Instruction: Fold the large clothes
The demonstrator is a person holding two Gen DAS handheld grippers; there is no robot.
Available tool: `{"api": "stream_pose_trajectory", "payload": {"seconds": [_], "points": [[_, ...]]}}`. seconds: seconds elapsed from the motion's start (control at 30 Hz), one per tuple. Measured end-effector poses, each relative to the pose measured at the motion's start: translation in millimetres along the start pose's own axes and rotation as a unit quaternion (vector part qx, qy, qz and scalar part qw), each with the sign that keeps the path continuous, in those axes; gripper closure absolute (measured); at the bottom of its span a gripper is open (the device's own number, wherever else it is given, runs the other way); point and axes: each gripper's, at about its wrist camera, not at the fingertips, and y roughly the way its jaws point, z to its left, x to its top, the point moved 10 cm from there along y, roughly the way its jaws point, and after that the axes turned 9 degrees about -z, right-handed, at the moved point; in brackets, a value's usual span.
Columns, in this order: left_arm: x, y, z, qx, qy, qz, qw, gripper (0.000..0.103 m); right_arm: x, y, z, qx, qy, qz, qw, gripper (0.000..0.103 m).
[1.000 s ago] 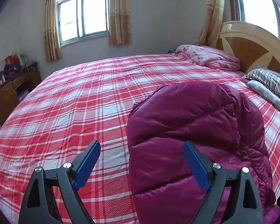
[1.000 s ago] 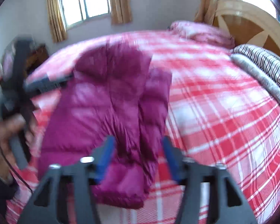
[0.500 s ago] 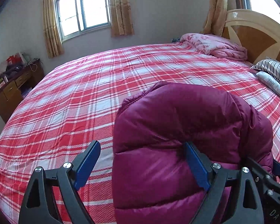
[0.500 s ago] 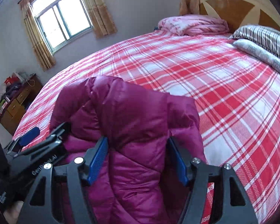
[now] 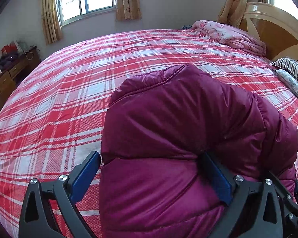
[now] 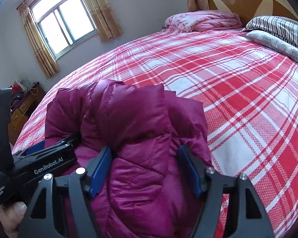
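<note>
Both grippers were buried in the same garment — a bulky magenta puffer jacket (image 5: 184, 138) bunched on the red plaid bed (image 5: 69, 99), close to its near edge. The left gripper (image 5: 155, 176) had its blue pads spread wide, and the quilted fabric bulged between them; its right pad pressed into a crease while its left pad stood just clear of the cloth, so that one looked open, not clamping. The right gripper (image 6: 145, 168) also straddled a fold of jacket with pads apart, fabric filling the gap — whether it truly pinched, I could not tell. From the right wrist view, the left gripper's black body lay just beside it on the left, nosed into the same heap. The jacket's bulk ran away from both tools toward the far edge of the bed, so the next fold probably called for both hands together, neither clearly nearer.
</note>
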Motion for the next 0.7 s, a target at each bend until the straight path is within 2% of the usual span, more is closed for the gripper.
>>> {"api": "stream_pose_trajectory", "payload": {"seconds": [0.7], "points": [[-7,11,-5,-0.009,-0.001,0.021,0.9997,0.001,-7,11,-5,-0.019,-0.003,0.020,1.000,0.028]]}}
